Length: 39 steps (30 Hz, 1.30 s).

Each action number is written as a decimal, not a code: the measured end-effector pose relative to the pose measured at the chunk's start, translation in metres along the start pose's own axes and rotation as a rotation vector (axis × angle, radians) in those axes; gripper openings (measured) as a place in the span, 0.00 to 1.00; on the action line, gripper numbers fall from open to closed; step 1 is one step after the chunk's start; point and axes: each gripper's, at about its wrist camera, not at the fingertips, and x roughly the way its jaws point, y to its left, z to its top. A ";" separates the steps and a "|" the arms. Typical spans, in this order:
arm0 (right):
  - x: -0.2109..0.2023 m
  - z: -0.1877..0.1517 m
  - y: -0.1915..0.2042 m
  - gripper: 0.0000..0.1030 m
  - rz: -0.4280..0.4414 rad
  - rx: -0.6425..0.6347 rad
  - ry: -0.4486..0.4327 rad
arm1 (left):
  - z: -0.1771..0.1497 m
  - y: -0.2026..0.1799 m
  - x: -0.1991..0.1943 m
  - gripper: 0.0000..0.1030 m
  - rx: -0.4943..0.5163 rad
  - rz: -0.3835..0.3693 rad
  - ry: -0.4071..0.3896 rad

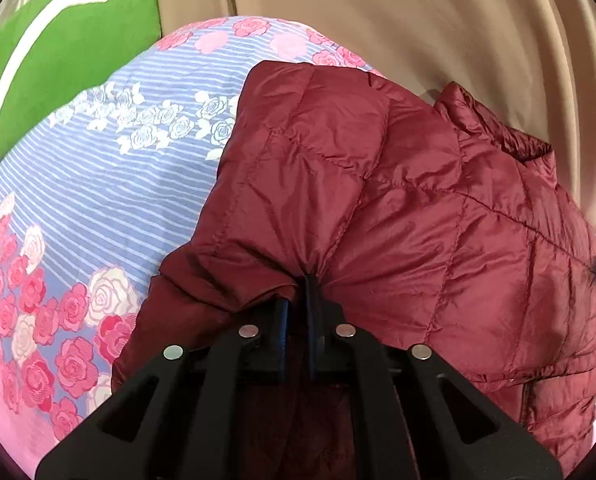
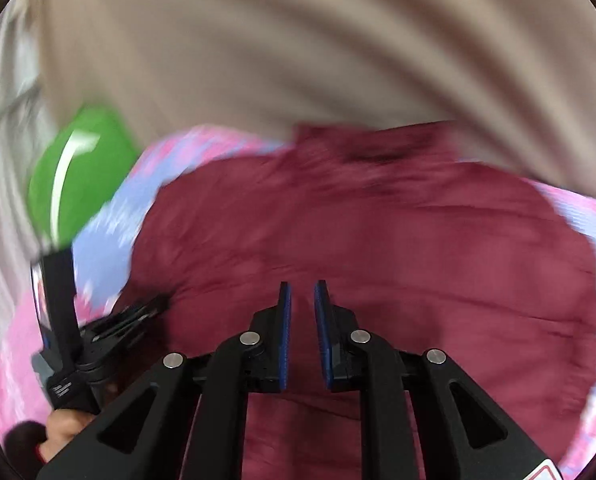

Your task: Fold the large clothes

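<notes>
Left tool (image 1: 298,300) pinched tight on jacket (image 1: 398,208) edge | right tool (image 2: 302,300) slightly parted, holding nothing, hovering above jacket middle | jacket on bed (image 1: 97,200), stretching ahead and rightward from left tool

1. My left gripper (image 1: 298,300) is pinched tight, blue pads (image 1: 283,312) nearly together with fabric bunched between them.
2. My right gripper (image 2: 302,292) hangs parted, pads (image 2: 285,320) apart, nothing between.
3. Left hand (image 2: 63,428) shows bottom left, gripping its handle.
</notes>
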 end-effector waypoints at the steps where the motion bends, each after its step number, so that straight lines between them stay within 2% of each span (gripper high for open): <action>1: 0.015 -0.002 0.012 0.14 0.011 -0.023 0.018 | 0.000 0.002 0.000 0.06 -0.008 -0.007 0.001; 3: 0.040 -0.012 0.031 0.13 -0.002 -0.064 0.058 | -0.002 0.007 -0.002 0.06 -0.017 -0.018 0.002; 5: 0.052 -0.015 0.025 0.02 -0.035 -0.106 0.060 | -0.002 0.009 -0.002 0.06 -0.020 -0.022 0.003; 6: 0.052 -0.017 0.015 0.01 -0.042 -0.109 0.058 | -0.002 0.009 -0.002 0.06 -0.019 -0.022 0.003; 10: 0.018 -0.019 -0.093 0.00 -0.106 0.033 0.020 | -0.002 0.008 -0.001 0.08 -0.015 -0.023 0.004; 15: -0.038 -0.036 -0.208 0.00 -0.257 0.278 -0.031 | -0.003 0.011 -0.002 0.10 -0.015 -0.025 0.004; 16: -0.050 -0.041 -0.219 0.11 -0.306 0.306 -0.038 | -0.004 0.011 -0.002 0.10 -0.017 -0.026 0.003; 17: -0.069 -0.050 -0.228 0.16 -0.332 0.332 -0.061 | -0.004 0.013 -0.003 0.10 -0.026 -0.033 -0.001; 18: -0.083 -0.059 -0.231 0.18 -0.320 0.349 -0.071 | -0.005 0.016 -0.006 0.10 -0.036 -0.045 -0.006; 19: -0.096 -0.069 -0.233 0.27 -0.297 0.367 -0.076 | -0.007 0.019 -0.009 0.14 -0.051 -0.061 -0.014; 20: -0.110 -0.086 -0.228 0.46 -0.254 0.386 -0.076 | -0.011 0.026 -0.015 0.19 -0.080 -0.092 -0.029; 21: -0.119 -0.099 -0.223 0.55 -0.230 0.397 -0.066 | -0.015 0.031 -0.020 0.35 -0.103 -0.116 -0.038; 22: -0.127 -0.112 -0.221 0.64 -0.217 0.402 -0.052 | -0.019 0.036 -0.025 0.45 -0.120 -0.136 -0.045; 23: -0.133 -0.130 -0.214 0.64 -0.208 0.400 -0.024 | -0.025 0.039 -0.031 0.48 -0.132 -0.150 -0.048; 25: -0.131 -0.159 -0.202 0.64 -0.206 0.392 0.048 | -0.036 0.043 -0.038 0.48 -0.135 -0.161 -0.029; 27: -0.125 -0.180 -0.195 0.63 -0.214 0.393 0.114 | -0.045 0.046 -0.044 0.48 -0.139 -0.169 -0.011; 28: -0.128 -0.187 -0.188 0.58 -0.246 0.363 0.086 | -0.052 0.049 -0.050 0.48 -0.144 -0.176 -0.003; 29: -0.130 -0.191 -0.178 0.47 -0.274 0.336 0.094 | -0.057 0.051 -0.053 0.48 -0.147 -0.179 0.001; 31: -0.133 -0.195 -0.167 0.34 -0.269 0.323 0.094 | -0.070 0.056 -0.066 0.48 -0.141 -0.192 0.008; 32: -0.134 -0.197 -0.159 0.26 -0.293 0.301 0.092 | -0.074 0.057 -0.073 0.48 -0.136 -0.191 0.010; 35: -0.136 -0.202 -0.146 0.12 -0.305 0.259 0.100 | -0.091 0.066 -0.106 0.48 -0.103 -0.151 -0.003; 36: -0.137 -0.203 -0.144 0.10 -0.299 0.254 0.103 | -0.093 0.069 -0.115 0.51 -0.097 -0.145 -0.003; 38: -0.142 -0.205 -0.140 0.05 -0.282 0.259 0.103 | -0.096 0.084 -0.139 0.62 -0.080 -0.097 0.024; 39: -0.146 -0.207 -0.138 0.04 -0.270 0.271 0.100 | -0.094 0.092 -0.142 0.62 -0.079 -0.084 0.040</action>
